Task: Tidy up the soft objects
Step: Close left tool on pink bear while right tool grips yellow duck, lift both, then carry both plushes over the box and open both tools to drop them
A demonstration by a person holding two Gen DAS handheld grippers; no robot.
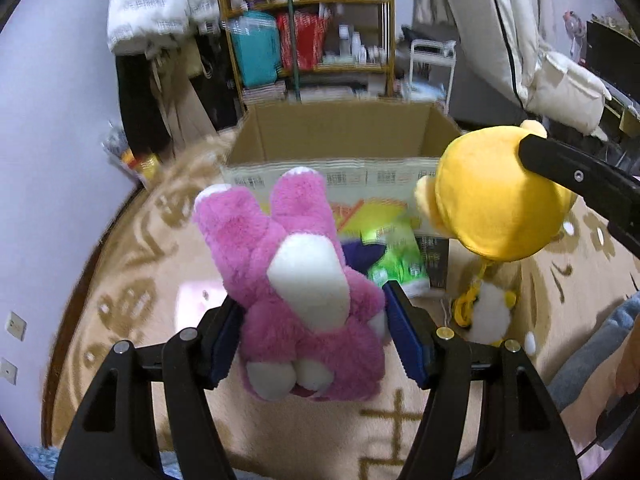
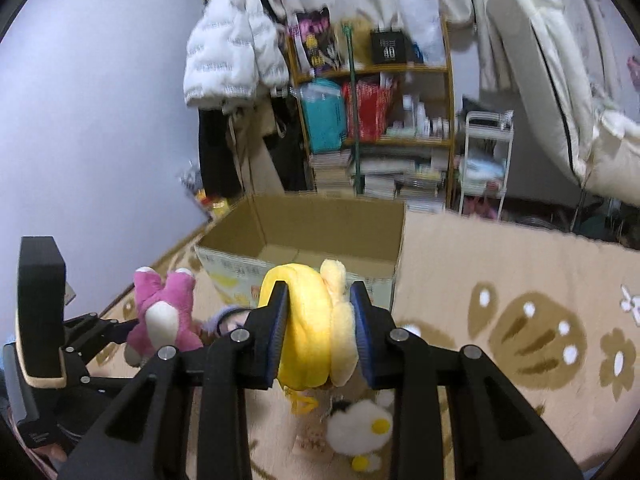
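Holding, left gripper [image 1: 314,330]: its blue-padded jaws are partly open and pressed against both flanks of the pink plush bear [image 1: 300,288], which is clamped upside down with its legs pointing up toward the cardboard box [image 1: 340,140].
Holding, right gripper [image 2: 320,332]: its jaws are drawn in tight on the yellow plush toy [image 2: 310,320], whose soft body is squeezed into folds between the pads and bulges out above and below them.
Pink plush bear, place: just in front of the box's near wall, off the rug [image 1: 140,280], to the left of the yellow toy.
Yellow plush toy, place: in front of the box's near right corner, off the rug, with a yellow cord hanging beneath it.
Cardboard box: open at the top, flaps upright, standing on the rug; nothing can be made out on the part of its floor that shows.
On the rug, near side of the box: a small white and yellow plush [image 2: 356,428] lies below the yellow toy; a green package [image 1: 396,256] lies against the box's printed near wall.
Behind the box: a cluttered shelf [image 2: 372,112] and a hanging white puffer jacket [image 2: 232,60].
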